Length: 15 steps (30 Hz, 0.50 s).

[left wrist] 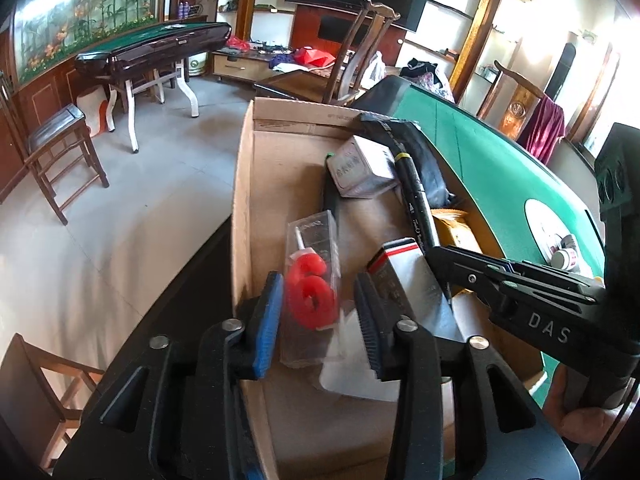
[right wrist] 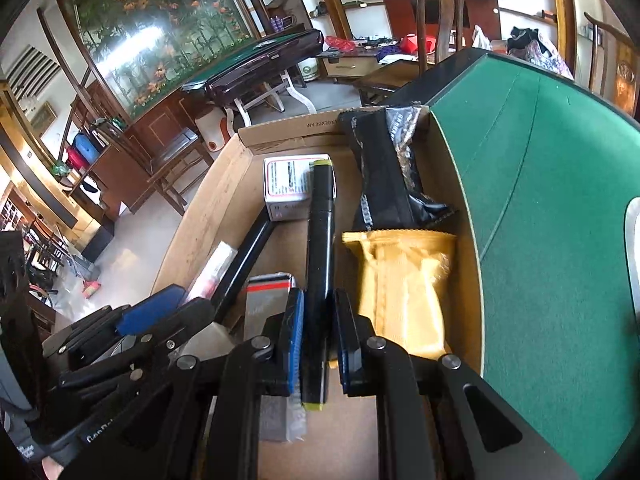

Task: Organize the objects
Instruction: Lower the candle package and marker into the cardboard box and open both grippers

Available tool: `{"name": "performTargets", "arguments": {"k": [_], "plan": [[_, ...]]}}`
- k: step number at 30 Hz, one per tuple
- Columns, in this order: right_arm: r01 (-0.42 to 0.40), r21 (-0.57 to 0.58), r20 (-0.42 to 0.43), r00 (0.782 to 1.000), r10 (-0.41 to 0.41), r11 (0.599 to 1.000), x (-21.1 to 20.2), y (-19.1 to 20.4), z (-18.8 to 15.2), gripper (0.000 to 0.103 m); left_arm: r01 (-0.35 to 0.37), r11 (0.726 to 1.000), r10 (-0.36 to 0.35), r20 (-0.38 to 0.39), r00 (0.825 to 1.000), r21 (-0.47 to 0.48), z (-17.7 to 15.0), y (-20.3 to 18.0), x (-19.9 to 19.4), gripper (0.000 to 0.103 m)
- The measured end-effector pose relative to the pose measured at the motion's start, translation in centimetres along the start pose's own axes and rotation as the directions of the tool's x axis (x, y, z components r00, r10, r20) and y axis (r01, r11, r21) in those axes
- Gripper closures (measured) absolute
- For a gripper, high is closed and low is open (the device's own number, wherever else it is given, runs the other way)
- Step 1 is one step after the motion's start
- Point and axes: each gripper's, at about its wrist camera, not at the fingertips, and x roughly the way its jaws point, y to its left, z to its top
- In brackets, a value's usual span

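We are in the middle of packing the cardboard box [left wrist: 244,184], which sits on the green bench [right wrist: 552,200] at its left edge. In the right wrist view, lower centre, our right hand-held gripper [right wrist: 318,340] is clamped narrow on the black marker [right wrist: 320,248], whose yellow-tipped far end points toward the top of the frame and lies across the small white carton [right wrist: 286,188]. In the left wrist view, lower centre, our left hand-held gripper [left wrist: 320,320] stands partly open around the clear case with the red number-six candle [left wrist: 312,292]; the pads flank it with a gap on each side, so we judge that piece just set down and not gripped. The next move, as we judge it, is to lay the marker flat in the lane between the grey red-striped box [right wrist: 268,292] and the yellow pouch [right wrist: 404,288], then spread the jaws. Room is tight: the black snack bag [right wrist: 388,168] and the pouch fill the right side against the box wall, and a black bar [right wrist: 248,256] runs diagonally at left. The two grippers sit close together, so we should lift the left one straight up first. Open room lies above the box and over the bare felt at right.
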Motion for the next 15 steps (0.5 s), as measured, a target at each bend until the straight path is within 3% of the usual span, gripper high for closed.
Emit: {"name": "performTargets", "arguments": {"k": [5,15], "plan": [[-0.031,0.011,0.028,0.999,0.03,0.999,-2.0,-0.2,-1.1,0.089,-0.024,1.0,0.024,0.011,1.0,0.01,-0.1,-0.7,-0.5,0.053],[-0.068,0.054,0.106,0.992,0.062,0.996,-8.0,-3.5,-3.9,0.089,-0.024,1.0,0.025,0.067,0.997,-0.007,0.4,-1.9,-3.1,0.05]]}}
